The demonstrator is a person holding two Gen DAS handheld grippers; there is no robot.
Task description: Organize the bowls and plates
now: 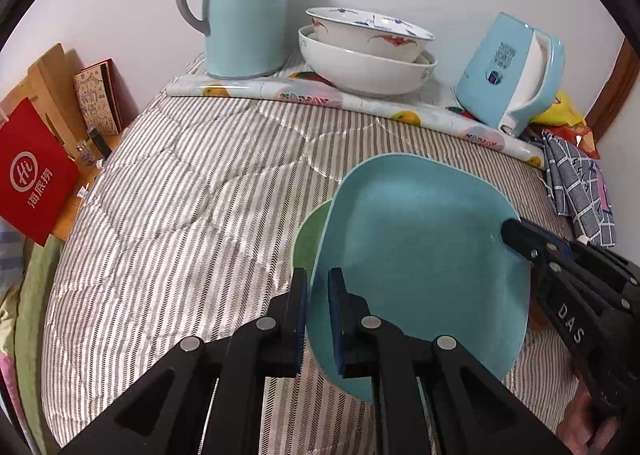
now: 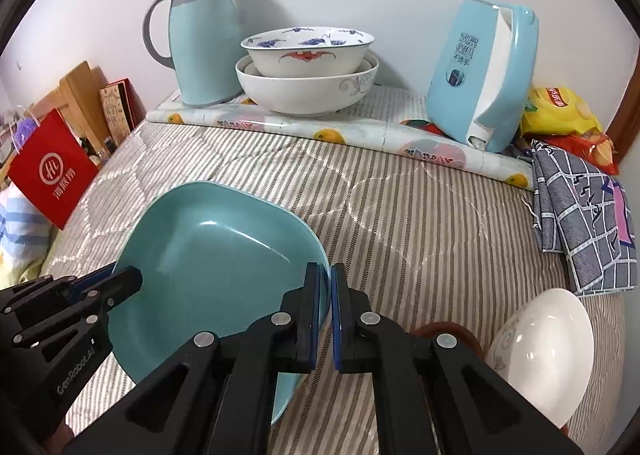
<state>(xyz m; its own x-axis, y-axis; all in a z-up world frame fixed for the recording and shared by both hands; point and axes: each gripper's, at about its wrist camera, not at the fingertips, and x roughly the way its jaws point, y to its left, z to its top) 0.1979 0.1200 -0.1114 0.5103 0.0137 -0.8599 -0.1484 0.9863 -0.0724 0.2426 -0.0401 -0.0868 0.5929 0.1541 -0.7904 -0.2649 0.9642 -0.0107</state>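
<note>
A teal square plate (image 1: 420, 255) is held above the striped bedspread by both grippers. My left gripper (image 1: 318, 319) is shut on its left rim; my right gripper (image 2: 325, 307) is shut on its right rim, and the plate shows in the right wrist view (image 2: 208, 275). A green plate (image 1: 310, 239) peeks out under the teal one. Two stacked white bowls (image 2: 306, 71) stand at the back between the jug and the kettle; they also show in the left wrist view (image 1: 366, 51). A white bowl (image 2: 540, 347) lies at the lower right beside a brown dish (image 2: 436, 329).
A teal thermos jug (image 2: 200, 39) and a teal kettle (image 2: 484, 75) stand on a fruit-print mat (image 2: 360, 135) at the back. A checked cloth (image 2: 580, 223) and snack bags (image 2: 560, 111) lie on the right. A red bag (image 2: 52, 171) stands on the left.
</note>
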